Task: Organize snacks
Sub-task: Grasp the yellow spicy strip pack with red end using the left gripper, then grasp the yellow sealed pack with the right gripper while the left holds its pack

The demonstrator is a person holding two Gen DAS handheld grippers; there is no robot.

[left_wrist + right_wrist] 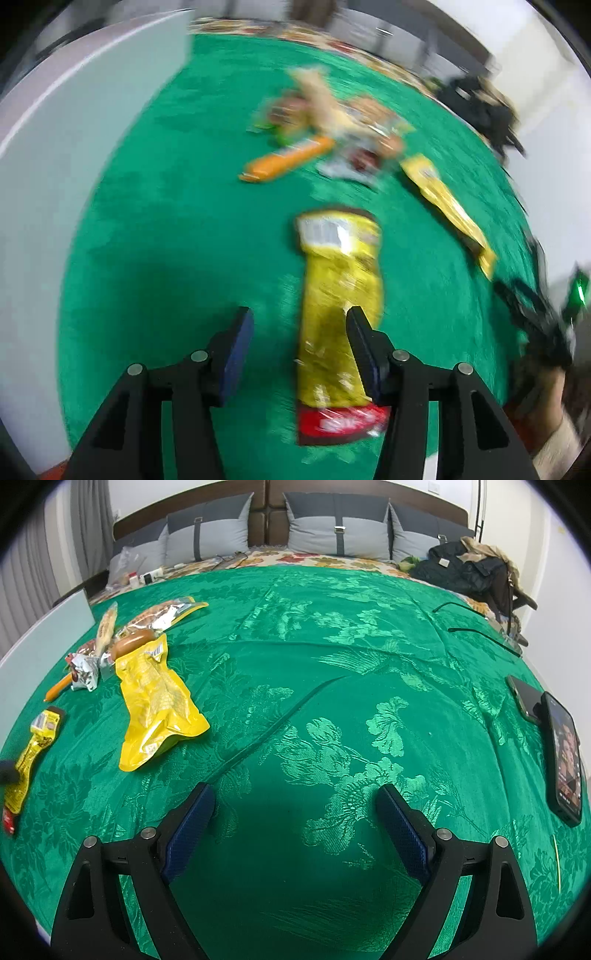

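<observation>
The left gripper [299, 332] hung over the green bedspread [155, 229] with its jaws partly apart, and the picture was smeared with blur. A long yellow snack packet with a red end [338, 325] lay flat on the cloth; the right-hand finger [364, 350] crossed in front of its edge, but neither pad pressed on it, so nothing was gripped. Over on the other side, the right gripper [295, 827] stood wide open above bare cloth, nothing between its fingers.

Just beyond, a bigger yellow pouch [159, 698] lay flat, left of the right gripper's line. Behind it sat the heap: an orange stick-shaped pack [286, 158], a silver wrapper [83, 670], a pale stick pack [105, 627] and a clear bag with a yellow edge [166, 613], touching or overlapping.

Off to the right, two phones [563, 753] rested near the edge of the spread. Farthest back came grey pillows [332, 530] against the headboard and a dark pile of clothing [469, 568].
</observation>
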